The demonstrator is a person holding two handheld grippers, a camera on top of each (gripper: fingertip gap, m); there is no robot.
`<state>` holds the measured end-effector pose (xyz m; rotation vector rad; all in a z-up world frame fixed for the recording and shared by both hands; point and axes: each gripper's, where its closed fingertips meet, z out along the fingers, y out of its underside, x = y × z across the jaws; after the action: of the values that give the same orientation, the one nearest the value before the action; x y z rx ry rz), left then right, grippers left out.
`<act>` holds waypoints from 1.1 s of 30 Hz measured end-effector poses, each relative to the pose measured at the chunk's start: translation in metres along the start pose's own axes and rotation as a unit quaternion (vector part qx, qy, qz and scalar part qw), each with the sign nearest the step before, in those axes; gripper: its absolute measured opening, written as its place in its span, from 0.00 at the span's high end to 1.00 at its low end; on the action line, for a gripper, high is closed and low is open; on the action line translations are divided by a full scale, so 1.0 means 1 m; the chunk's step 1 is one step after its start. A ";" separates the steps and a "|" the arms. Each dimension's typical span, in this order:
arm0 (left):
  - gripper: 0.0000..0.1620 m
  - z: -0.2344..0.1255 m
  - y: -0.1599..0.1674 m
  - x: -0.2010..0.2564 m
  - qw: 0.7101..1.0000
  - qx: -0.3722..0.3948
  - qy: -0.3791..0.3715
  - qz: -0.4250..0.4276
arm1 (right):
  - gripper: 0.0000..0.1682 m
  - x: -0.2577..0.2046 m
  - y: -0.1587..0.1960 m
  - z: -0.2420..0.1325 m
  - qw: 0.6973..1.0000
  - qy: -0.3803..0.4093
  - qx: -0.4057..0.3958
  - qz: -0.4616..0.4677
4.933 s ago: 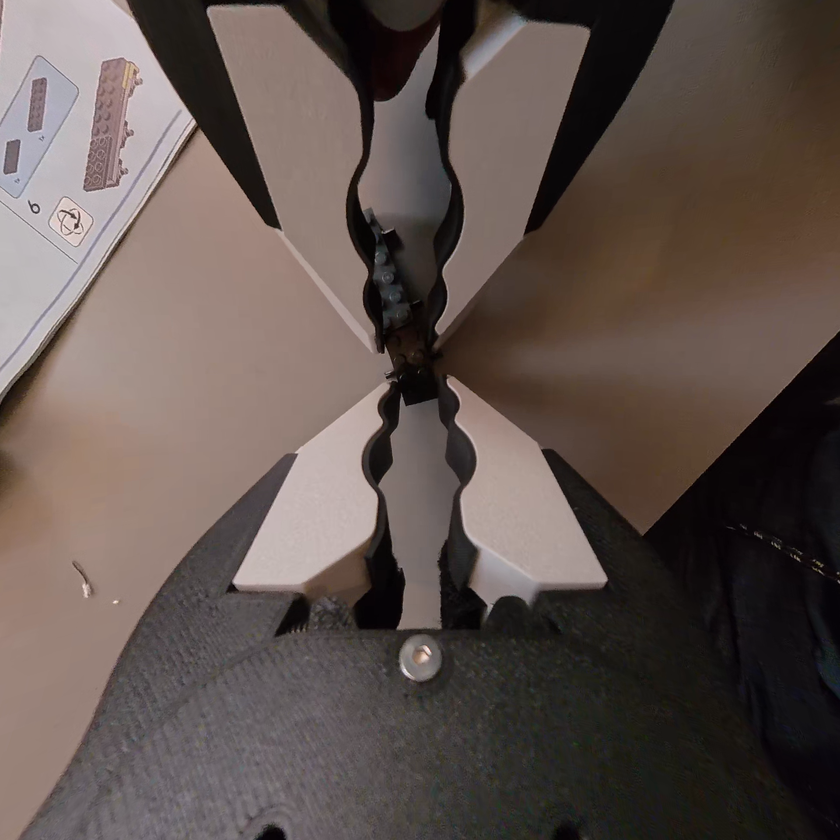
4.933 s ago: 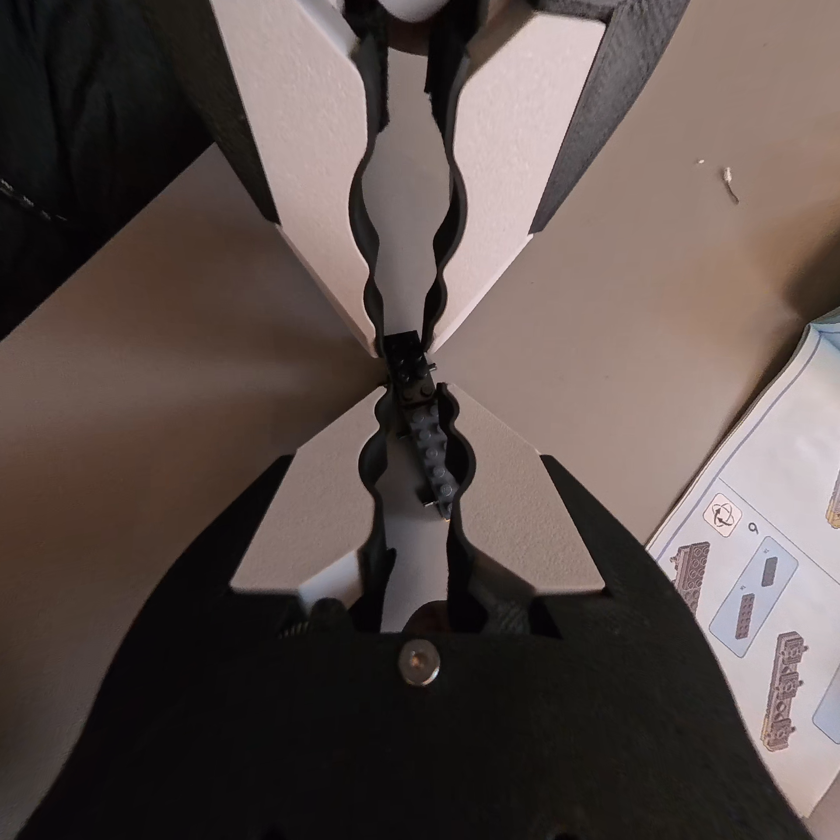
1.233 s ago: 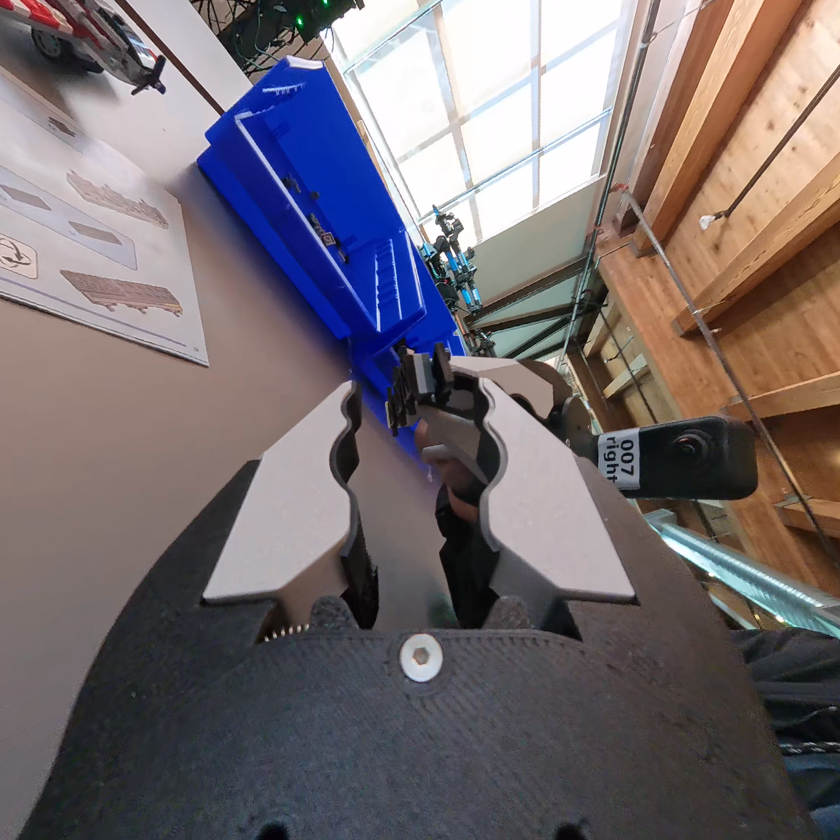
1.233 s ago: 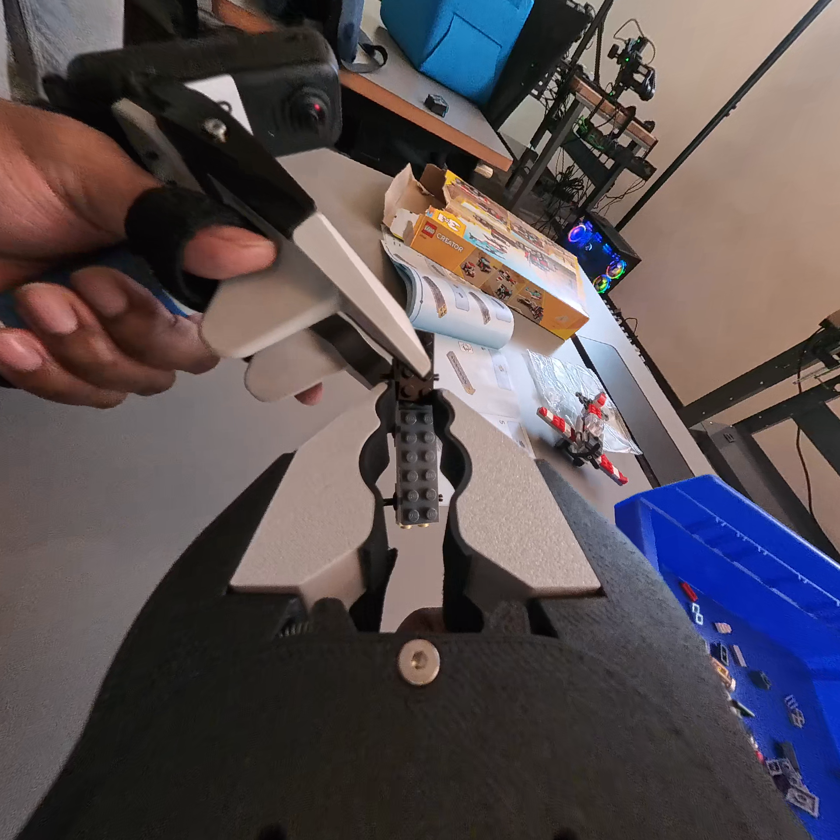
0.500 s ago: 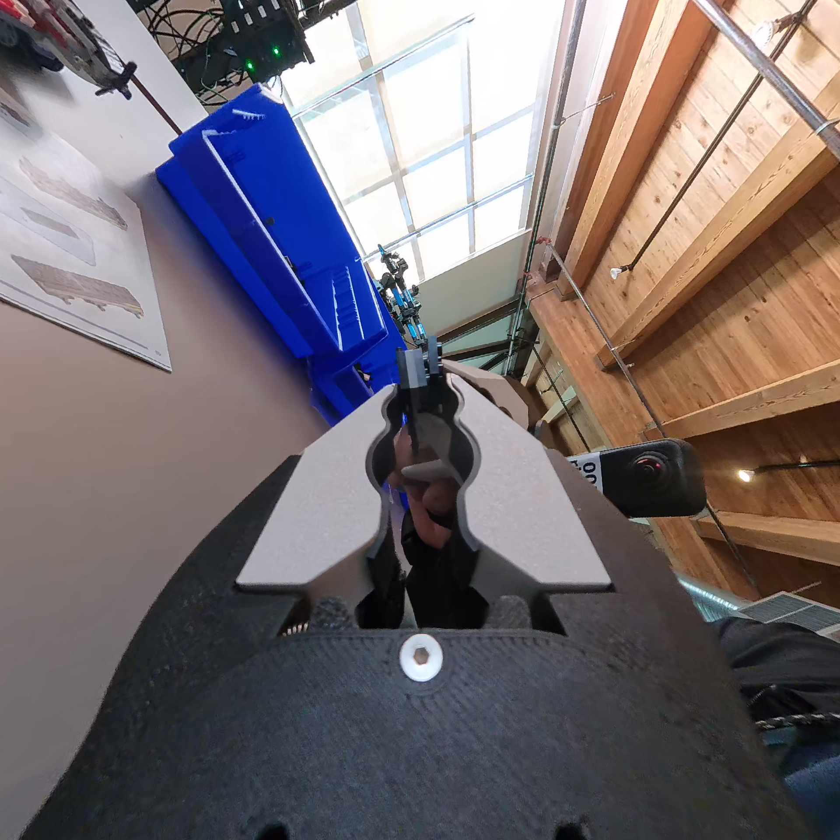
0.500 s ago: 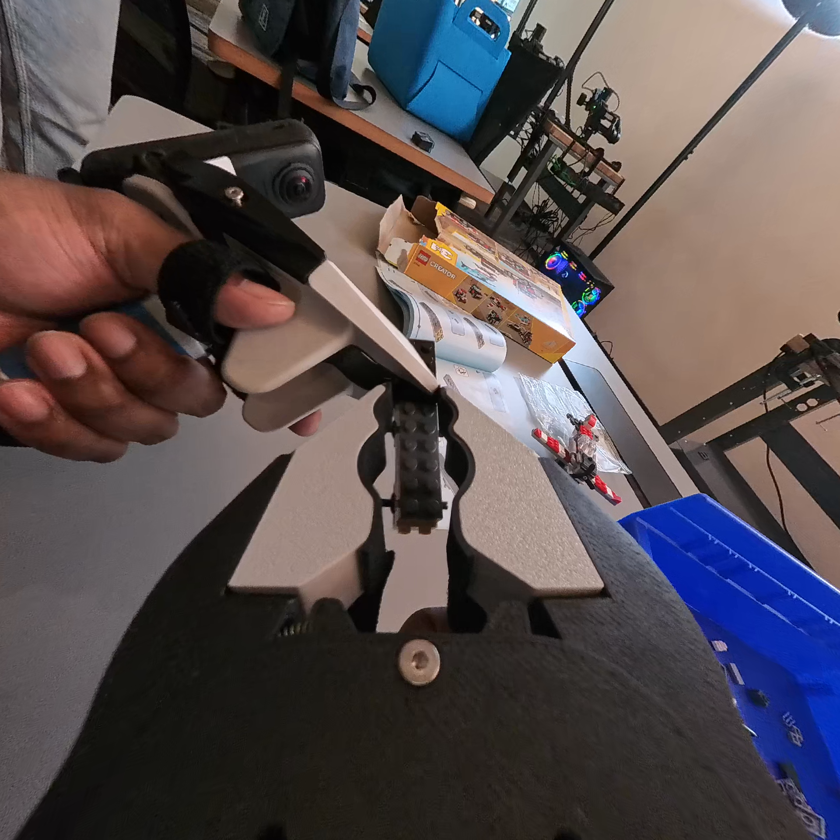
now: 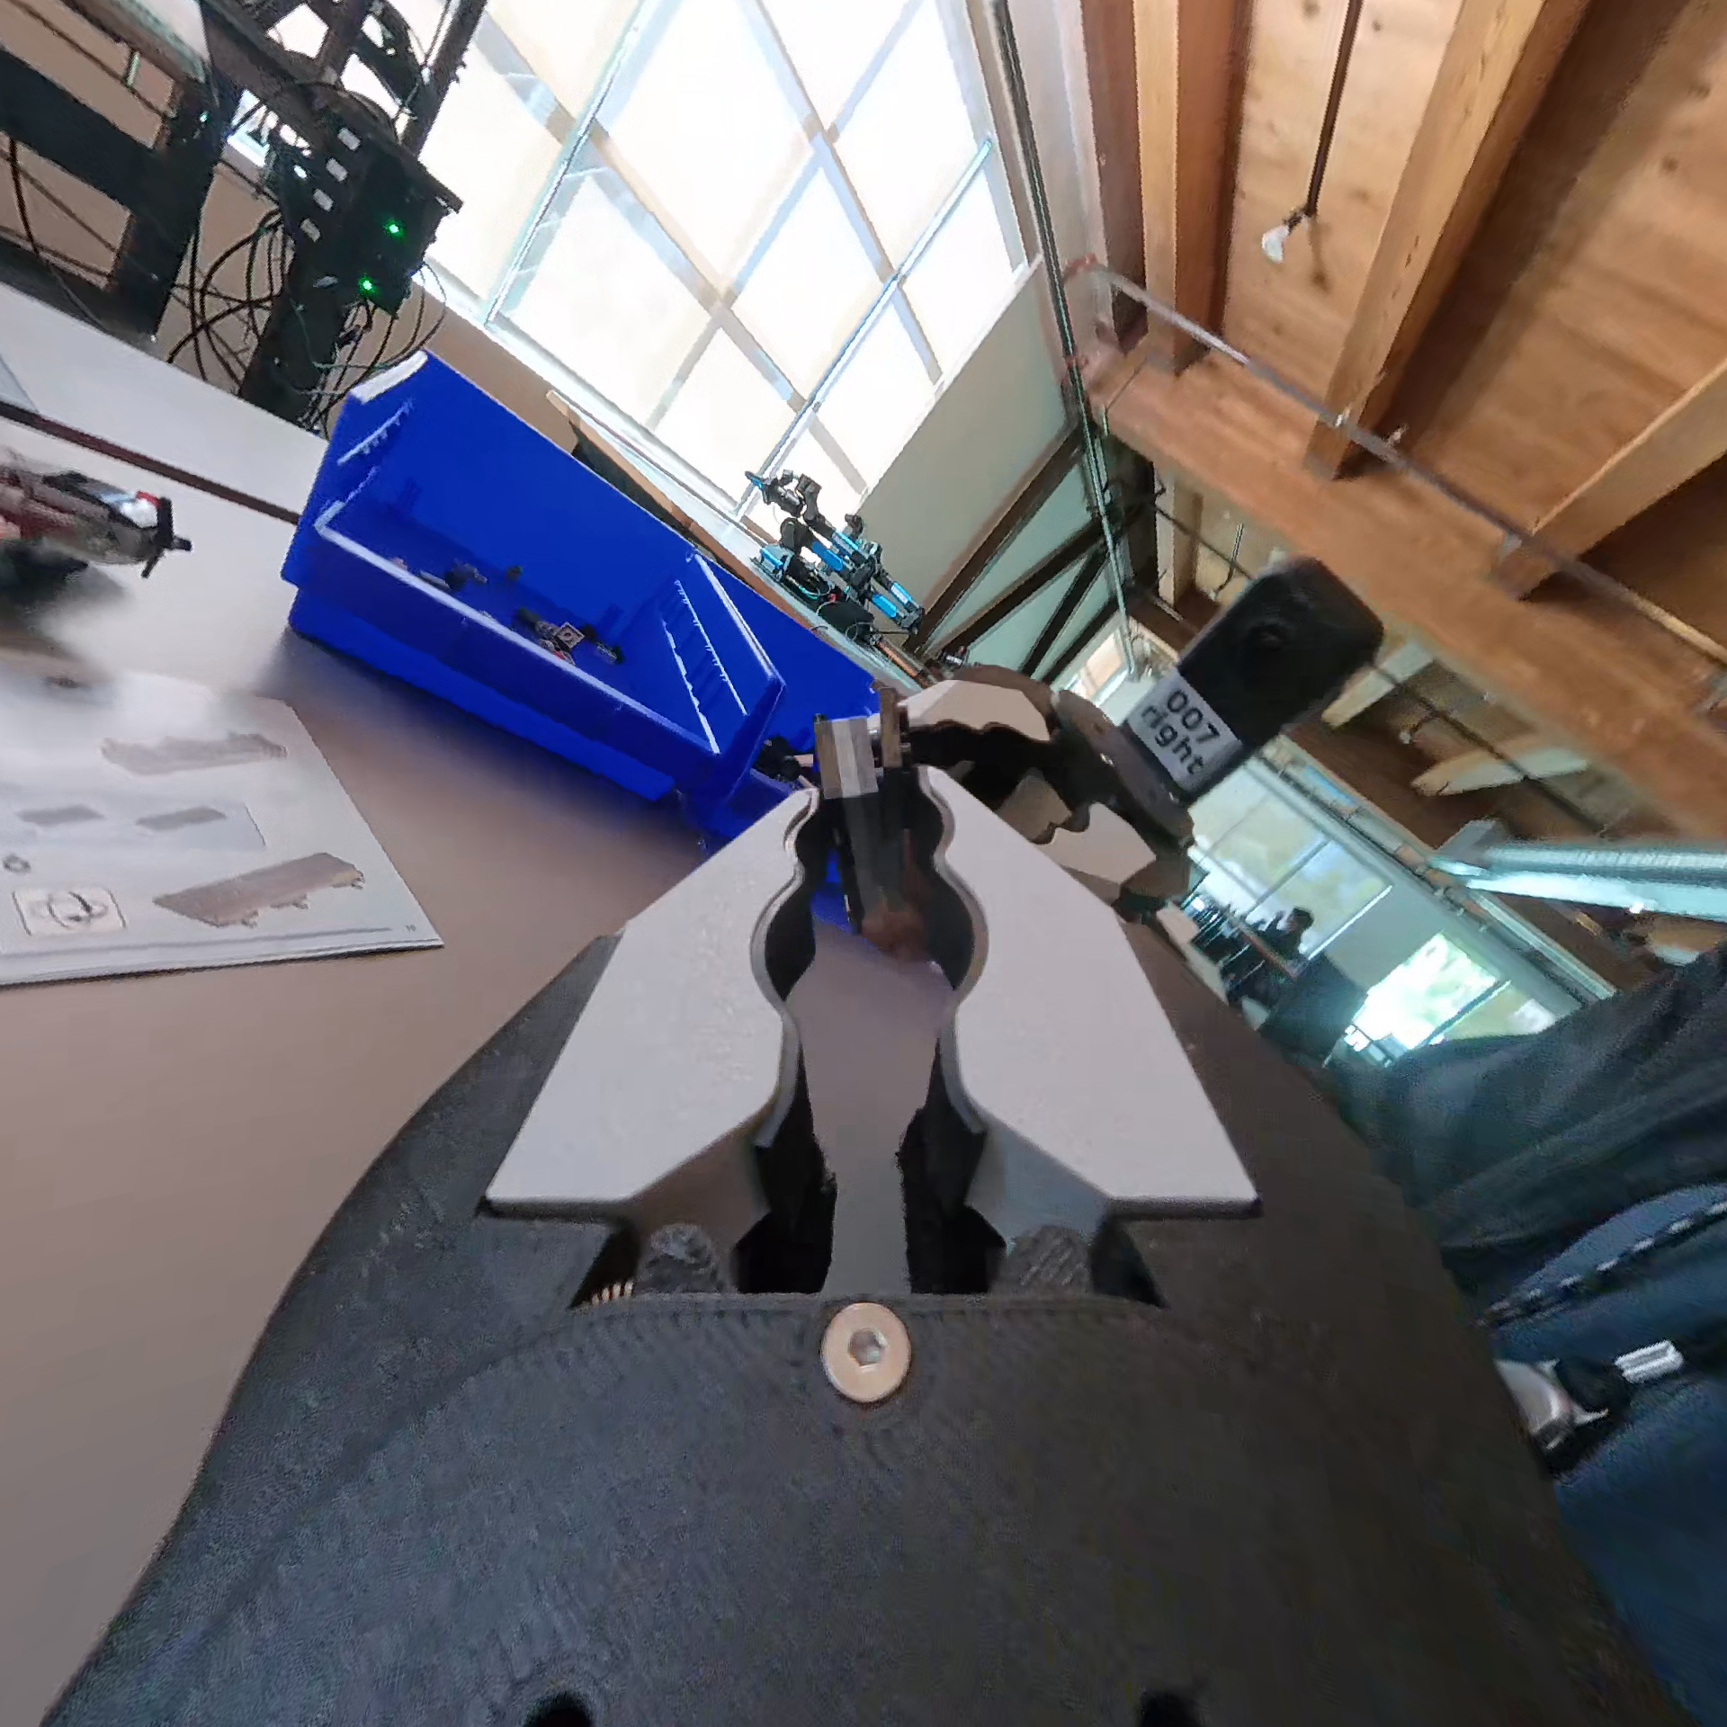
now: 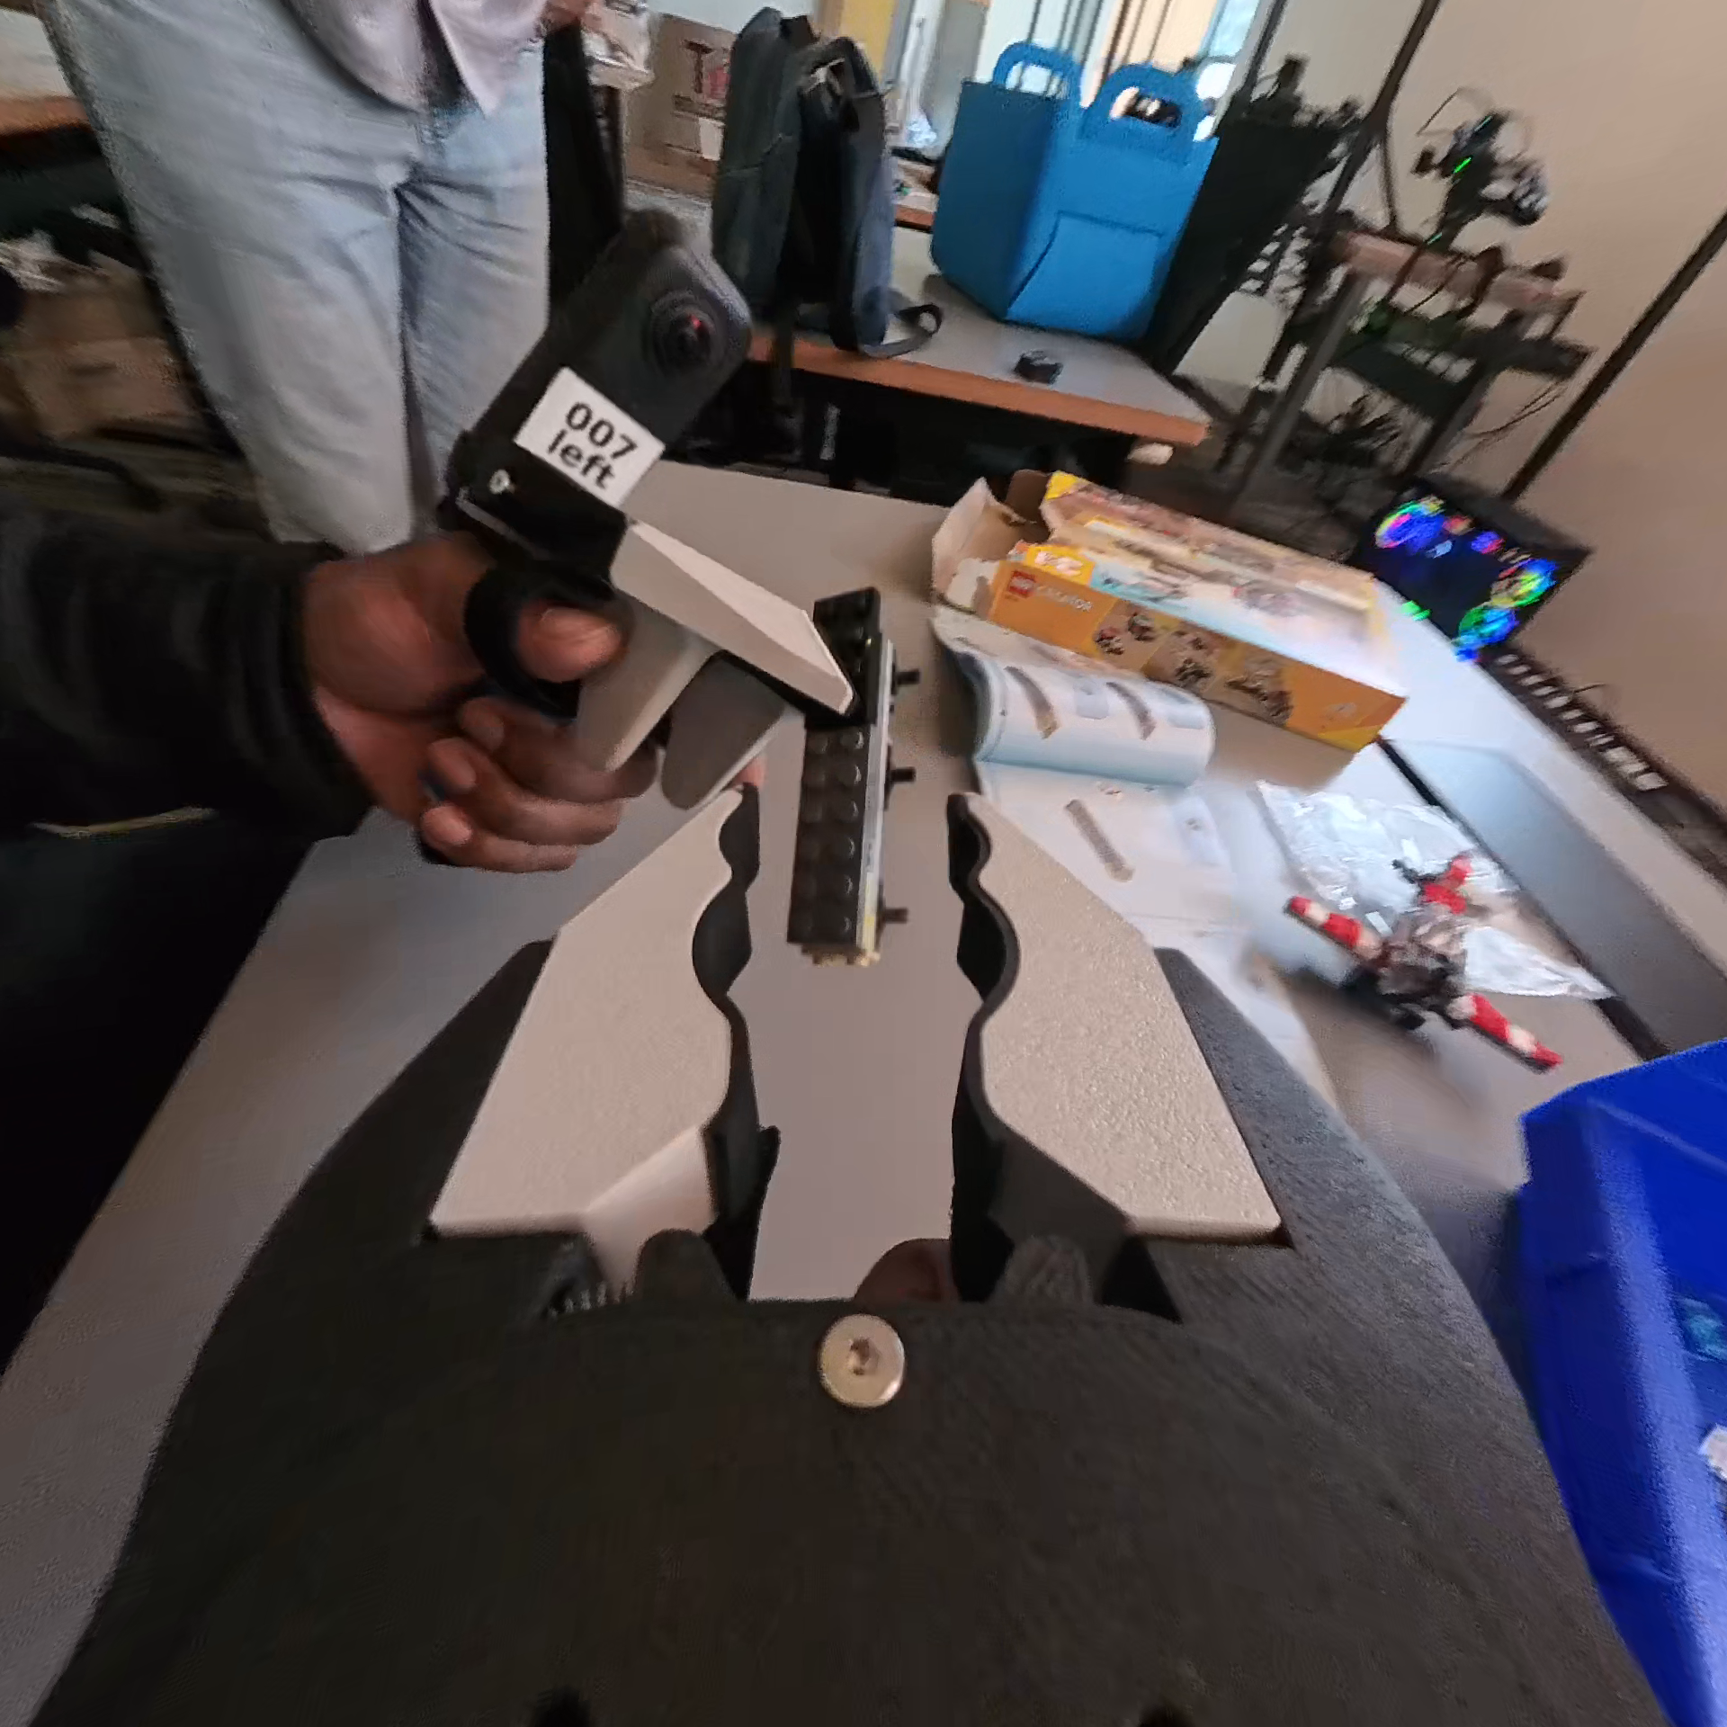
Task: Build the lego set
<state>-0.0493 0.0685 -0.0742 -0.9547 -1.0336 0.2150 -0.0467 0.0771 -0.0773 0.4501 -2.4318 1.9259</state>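
Long dark grey studded lego bar point(image 8: 846, 804) pinched only at one end by closed left gripper point(image 8: 836, 696), right gripper point(image 8: 846, 813) wide open and empty, could easily pivot or drop onto grey table point(image 8: 280, 1028)

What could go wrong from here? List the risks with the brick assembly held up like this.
1. The long brick assembly hangs in the air, pinched only near its far end by the left gripper. The right gripper is open around it, so it could pivot or drop onto the table.
2. Closing the right gripper again might knock the small side pegs or skew the stacked layers.
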 end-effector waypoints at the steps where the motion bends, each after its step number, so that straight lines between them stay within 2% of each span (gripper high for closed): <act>1: 0.90 0.000 0.001 0.002 1.000 -0.006 0.002 0.016 | 0.76 -0.002 0.002 0.000 1.000 -0.014 -0.002 0.015; 5: 0.90 -0.001 0.003 0.011 0.996 -0.028 0.017 0.081 | 0.76 -0.010 0.003 -0.002 0.996 -0.064 0.007 0.056; 10: 0.90 -0.001 0.011 0.025 0.987 -0.051 0.046 0.142 | 0.76 -0.023 -0.001 -0.003 0.992 -0.108 0.014 0.064; 13: 0.90 -0.001 0.015 0.031 0.983 -0.059 0.062 0.164 | 0.81 -0.029 -0.003 -0.004 0.990 -0.128 0.014 0.063; 18: 0.90 -0.001 0.018 0.039 0.979 -0.063 0.084 0.174 | 0.87 -0.035 -0.004 -0.007 0.988 -0.145 0.015 0.045; 23: 0.90 -0.002 0.015 0.043 0.980 -0.059 0.089 0.170 | 0.87 -0.036 -0.008 -0.009 0.988 -0.146 0.023 0.040; 29: 0.90 -0.004 0.014 0.047 0.972 -0.065 0.087 0.207 | 0.83 -0.034 -0.010 -0.014 0.989 -0.145 0.023 0.030; 33: 0.90 -0.008 0.013 0.052 0.963 -0.072 0.093 0.244 | 0.83 -0.032 -0.026 -0.026 0.986 -0.155 0.056 0.036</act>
<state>-0.0116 0.1014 -0.0522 -1.3300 -0.6334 0.4527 -0.0148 0.1041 -0.0521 0.7250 -2.5568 2.1797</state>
